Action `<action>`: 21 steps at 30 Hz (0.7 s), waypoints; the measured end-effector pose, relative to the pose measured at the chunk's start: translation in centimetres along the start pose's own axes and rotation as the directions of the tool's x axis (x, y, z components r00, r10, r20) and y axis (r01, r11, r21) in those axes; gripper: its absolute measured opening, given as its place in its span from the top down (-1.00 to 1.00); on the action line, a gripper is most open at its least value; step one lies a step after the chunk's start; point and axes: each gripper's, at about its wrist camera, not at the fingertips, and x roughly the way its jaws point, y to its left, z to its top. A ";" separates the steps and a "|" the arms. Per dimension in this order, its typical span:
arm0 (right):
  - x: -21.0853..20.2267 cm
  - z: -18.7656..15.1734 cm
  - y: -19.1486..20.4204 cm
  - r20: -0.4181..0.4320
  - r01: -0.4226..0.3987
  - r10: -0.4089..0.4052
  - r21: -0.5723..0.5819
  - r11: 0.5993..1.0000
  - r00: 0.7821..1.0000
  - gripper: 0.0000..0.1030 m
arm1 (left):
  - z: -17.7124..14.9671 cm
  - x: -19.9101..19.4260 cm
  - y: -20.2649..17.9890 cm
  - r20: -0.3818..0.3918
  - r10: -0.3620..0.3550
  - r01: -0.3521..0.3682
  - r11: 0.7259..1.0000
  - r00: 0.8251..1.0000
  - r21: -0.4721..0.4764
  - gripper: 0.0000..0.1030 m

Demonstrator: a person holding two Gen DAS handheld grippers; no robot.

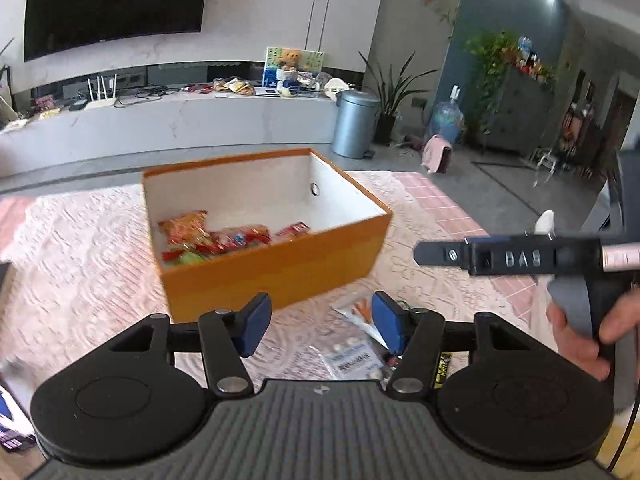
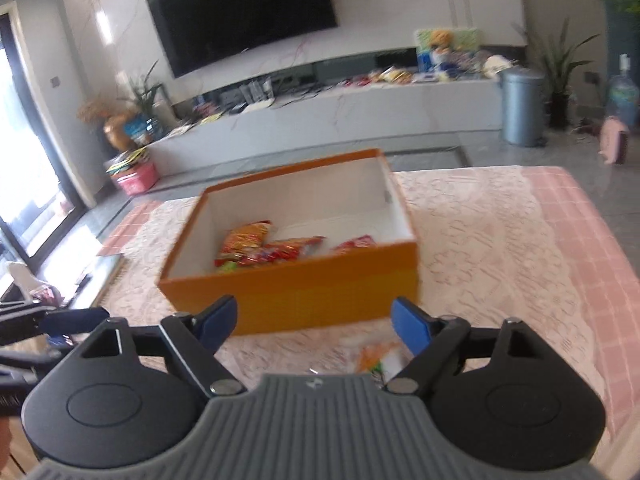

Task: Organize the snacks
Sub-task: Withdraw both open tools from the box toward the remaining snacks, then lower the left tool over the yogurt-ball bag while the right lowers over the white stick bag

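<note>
On the pink lace tablecloth (image 1: 100, 264), just in front of the near wall of the orange box (image 1: 276, 272), a few loose snack packets still lie outside: a clear packet with orange print (image 1: 356, 312), a white-and-blue packet (image 1: 352, 360) just nearer than it, and a sliver of a dark yellow-lettered wrapper (image 1: 445, 364) beside that. Inside the box, several red and orange snack bags (image 1: 208, 238) are heaped toward its left end, leaving the right end bare. The left gripper (image 1: 316, 326) hangs over the loose pile with its blue pads spread wide and nothing between them; the clear packet sits close to its right-hand pad and the white-and-blue one lies almost straight below the gap. From the right wrist view, the right gripper (image 2: 316, 326) is also wide open and empty, with the orange-printed packet (image 2: 376, 358) low between its fingers, toward the right one. Both claws seem about equally near, so either could take a packet. Whichever does, I'd judge the move a short drop straight down, then a lift forward over the box's near wall. The packets' long axes are hard to read, since the gripper bodies partly hide them.
</note>
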 end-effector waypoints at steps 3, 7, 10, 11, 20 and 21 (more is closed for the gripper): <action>-0.7 -3.1 -0.9 0.021 0.059 -0.059 0.015 0.998 0.998 -0.40 | -1.5 1.5 -0.1 -0.034 -0.016 0.015 0.999 0.999 -0.032 -0.18; -1.2 -6.8 -1.7 0.043 0.114 -0.116 0.029 0.993 0.992 -0.39 | -3.2 3.7 0.4 -0.076 -0.036 0.027 0.993 0.996 -0.111 -0.18; -0.7 -8.6 -1.9 0.047 0.153 -0.153 -0.004 0.988 0.987 -0.38 | -4.0 5.2 0.3 -0.111 -0.014 0.000 0.991 0.994 -0.131 -0.19; -0.3 -9.0 -2.0 0.039 0.159 -0.158 -0.016 0.987 0.987 -0.35 | -4.1 5.6 0.1 -0.124 -0.015 -0.002 0.991 0.992 -0.132 -0.24; 1.9 -10.1 -3.4 0.029 0.218 -0.217 -0.028 0.976 0.976 -0.22 | -4.0 9.7 -0.7 -0.213 -0.015 -0.031 0.976 0.977 -0.214 -0.56; 2.0 -10.0 -3.5 0.031 0.220 -0.219 -0.026 0.975 0.975 -0.22 | -4.3 10.0 -0.9 -0.222 -0.015 -0.036 0.974 0.975 -0.224 -0.56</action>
